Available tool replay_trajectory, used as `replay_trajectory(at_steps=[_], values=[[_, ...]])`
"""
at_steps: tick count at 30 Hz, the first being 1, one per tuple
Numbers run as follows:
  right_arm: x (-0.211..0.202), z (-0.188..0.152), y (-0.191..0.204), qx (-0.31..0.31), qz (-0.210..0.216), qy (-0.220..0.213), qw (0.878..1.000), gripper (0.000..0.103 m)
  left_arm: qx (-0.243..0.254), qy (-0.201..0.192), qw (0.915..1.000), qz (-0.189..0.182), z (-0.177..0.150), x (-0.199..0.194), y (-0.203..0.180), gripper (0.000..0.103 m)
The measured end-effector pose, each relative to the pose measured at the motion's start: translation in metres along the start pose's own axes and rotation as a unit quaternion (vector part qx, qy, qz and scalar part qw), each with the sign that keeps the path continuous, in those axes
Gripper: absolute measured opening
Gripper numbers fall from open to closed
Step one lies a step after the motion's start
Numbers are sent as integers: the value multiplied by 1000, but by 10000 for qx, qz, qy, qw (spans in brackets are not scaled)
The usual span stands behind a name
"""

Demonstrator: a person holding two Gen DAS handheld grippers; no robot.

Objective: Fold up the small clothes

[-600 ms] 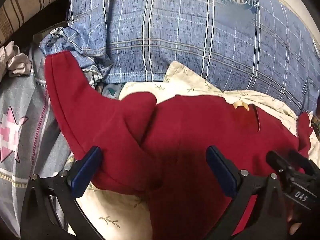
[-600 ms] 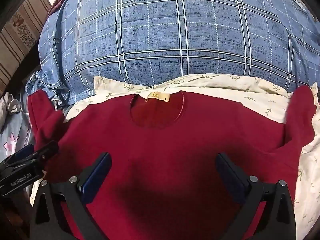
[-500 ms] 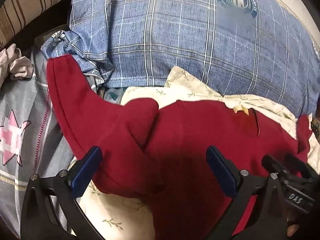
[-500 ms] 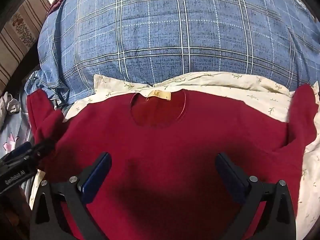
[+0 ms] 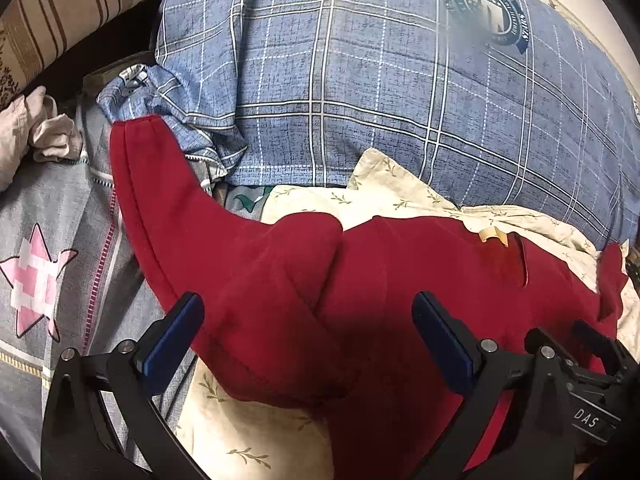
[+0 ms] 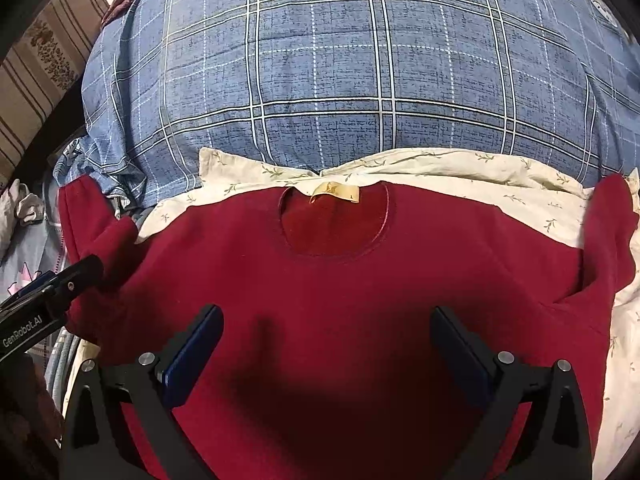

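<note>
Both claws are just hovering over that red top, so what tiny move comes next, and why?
Probably the left gripper lowers onto the bunched left sleeve to fold it inward. The red top lies spread out, neck label up, and both grippers, the right gripper too, are open and empty.

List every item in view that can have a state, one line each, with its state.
Red top: spread front up, not yet folded.
Its two sleeves: stretched out sideways, not folded in.
Neck label: showing inside the collar.
Floral cloth: lying under the top.
Blue plaid bedding: bulging behind the top.
Left gripper: open, holding nothing.
Right gripper: open, holding nothing.
</note>
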State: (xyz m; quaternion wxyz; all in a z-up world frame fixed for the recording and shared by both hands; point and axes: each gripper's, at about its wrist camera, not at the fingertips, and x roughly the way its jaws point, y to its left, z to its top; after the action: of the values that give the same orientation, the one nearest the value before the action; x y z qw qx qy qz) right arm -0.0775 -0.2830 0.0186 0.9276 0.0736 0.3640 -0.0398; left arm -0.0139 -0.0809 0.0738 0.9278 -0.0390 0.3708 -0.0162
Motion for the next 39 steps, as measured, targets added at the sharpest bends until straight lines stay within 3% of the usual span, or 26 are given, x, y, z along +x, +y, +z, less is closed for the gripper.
replay_trajectory(at_steps=[5,9,15,22,26,39], values=[[-2,-4,5,0,181,-77,9998,102,2,-32,10000,44,2,0,3,103],[3,-4,7,-125,93,180,9997,102,-82,2,9999,81,4,2,9,103],[7,-4,14,-155,245,223,9993,102,-193,17,9997,167,6,5,18,103],[12,-3,27,-292,488,139,9983,91,-357,80,9990,245,8,9,29,103],[14,-3,31,-249,562,150,9980,90,-437,105,9987,234,9,10,35,103],[21,0,25,-207,325,274,9989,92,-354,154,9989,250,7,13,32,103]])
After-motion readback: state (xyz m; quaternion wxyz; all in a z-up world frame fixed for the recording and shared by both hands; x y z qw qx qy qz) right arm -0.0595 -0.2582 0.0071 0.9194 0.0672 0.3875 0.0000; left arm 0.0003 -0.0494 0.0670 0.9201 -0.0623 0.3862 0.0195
